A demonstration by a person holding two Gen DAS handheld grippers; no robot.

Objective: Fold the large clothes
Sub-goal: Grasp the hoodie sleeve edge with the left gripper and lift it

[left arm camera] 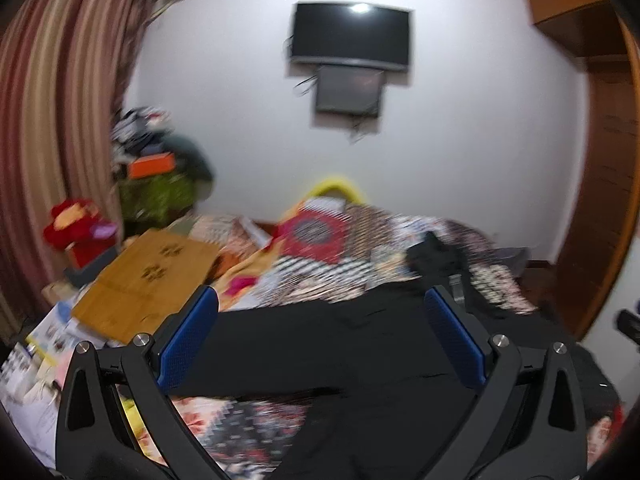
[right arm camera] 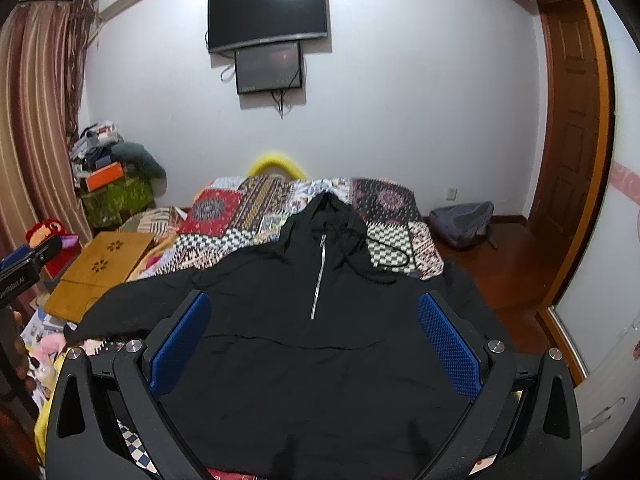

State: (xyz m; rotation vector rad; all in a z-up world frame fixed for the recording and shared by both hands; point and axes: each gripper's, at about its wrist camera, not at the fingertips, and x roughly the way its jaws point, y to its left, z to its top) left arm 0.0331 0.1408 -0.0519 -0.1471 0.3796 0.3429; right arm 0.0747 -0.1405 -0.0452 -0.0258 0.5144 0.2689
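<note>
Hoodie (right arm camera: 304, 344) flat on quilt (right arm camera: 224, 216) | left claw (left arm camera: 320, 332) agape | right claw (right arm camera: 316, 340) agape

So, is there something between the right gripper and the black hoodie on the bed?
Nothing visible. The right gripper hangs open directly over the black hoodie, which lies spread flat on the patchwork bedspread, with no object on top of it.

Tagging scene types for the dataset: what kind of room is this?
Most likely a home bedroom. A bed with a patchwork quilt has a black hooded jacket spread on it, a TV hangs on the wall beyond the bed, and striped curtains hang at left beside piled household clutter.
</note>
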